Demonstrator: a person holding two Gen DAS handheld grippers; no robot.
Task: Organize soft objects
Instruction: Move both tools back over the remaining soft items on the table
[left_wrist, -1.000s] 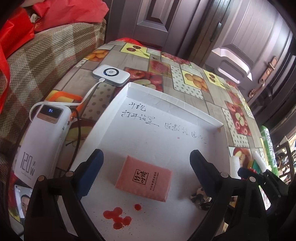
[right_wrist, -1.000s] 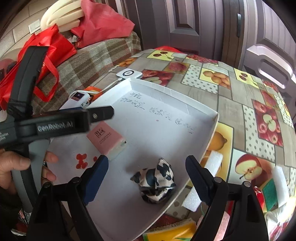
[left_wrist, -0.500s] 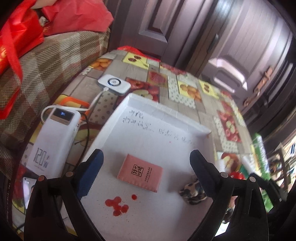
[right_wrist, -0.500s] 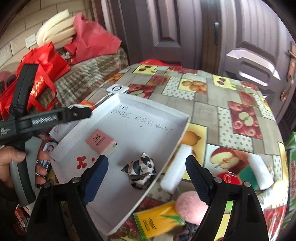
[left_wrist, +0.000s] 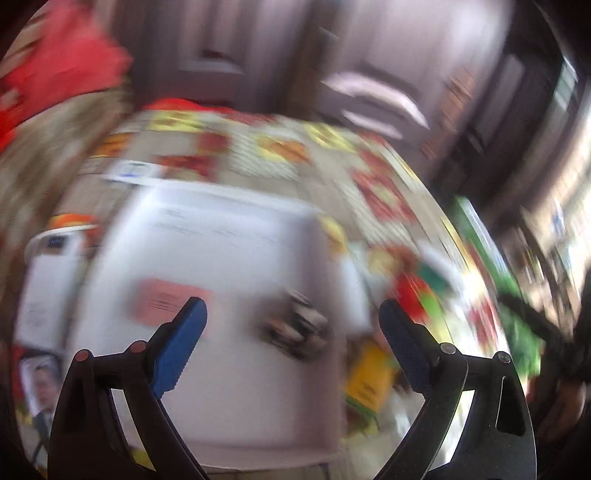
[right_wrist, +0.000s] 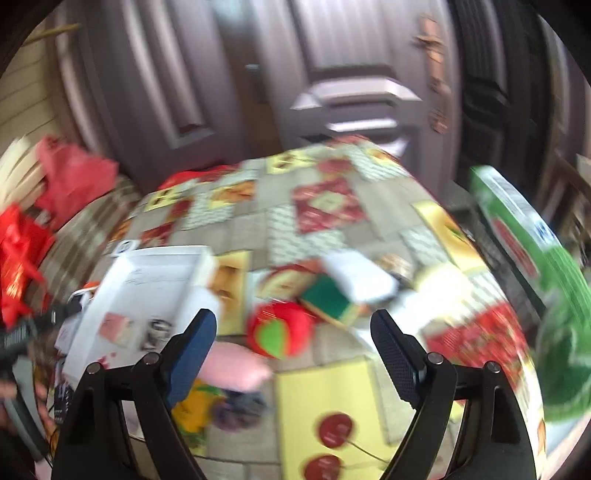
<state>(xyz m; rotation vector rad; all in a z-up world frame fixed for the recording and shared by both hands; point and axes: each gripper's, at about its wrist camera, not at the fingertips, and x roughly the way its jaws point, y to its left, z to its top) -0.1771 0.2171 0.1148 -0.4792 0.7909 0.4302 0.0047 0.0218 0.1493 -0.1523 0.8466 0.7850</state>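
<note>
Left wrist view: left hand-held gripper (left_wrist: 291, 325) jaws apart, empty, above the white tray (left_wrist: 229, 439) holding a pink packet (left_wrist: 166, 299) and patterned cloth (left_wrist: 295, 325)

Right wrist view: right hand-held gripper (right_wrist: 293, 338) jaws apart, empty; red-green cushion (right_wrist: 280, 328) lies mid-tabletop, judged the next pick, needing descent and closure

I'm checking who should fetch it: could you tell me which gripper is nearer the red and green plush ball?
Right. The right gripper frames the plush ball between its open fingers; the left gripper hangs over the white tray, the ball off to its right.

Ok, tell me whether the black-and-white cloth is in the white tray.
In. The black-and-white cloth lies on the white tray floor beside the pink packet.
</note>
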